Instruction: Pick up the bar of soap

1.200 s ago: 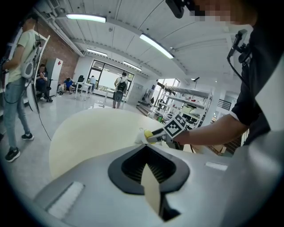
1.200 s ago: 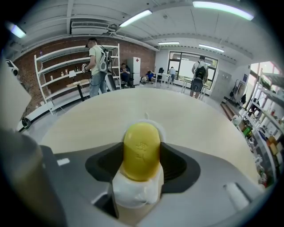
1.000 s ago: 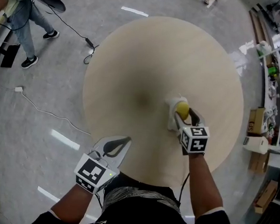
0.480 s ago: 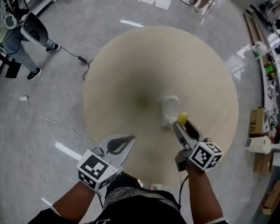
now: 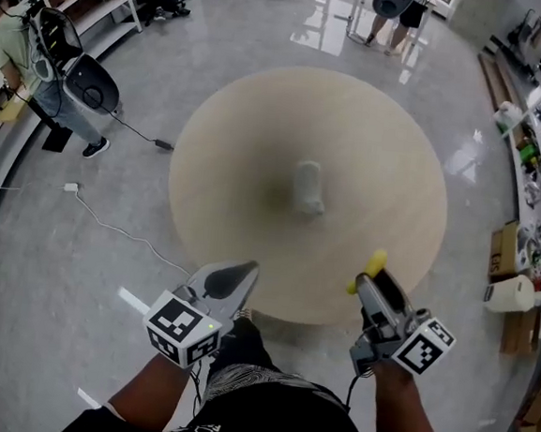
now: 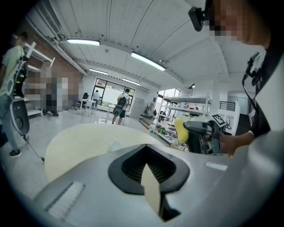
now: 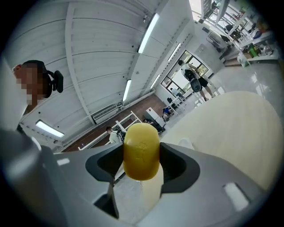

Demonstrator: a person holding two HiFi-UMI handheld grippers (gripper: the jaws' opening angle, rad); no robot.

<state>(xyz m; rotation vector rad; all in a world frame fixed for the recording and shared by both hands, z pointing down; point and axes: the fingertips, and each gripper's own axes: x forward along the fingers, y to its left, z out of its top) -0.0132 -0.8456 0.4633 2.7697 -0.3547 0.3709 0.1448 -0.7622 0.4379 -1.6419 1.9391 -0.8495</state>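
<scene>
Right gripper: jaws clamped on bar of soap. Yellow bar pinched by its sides between jaw tips, top end sticking out past them. Head view: soap held over near-right part of round table, well apart from white dish at table centre. Left gripper: jaws together, nothing between, at table's near edge.
</scene>
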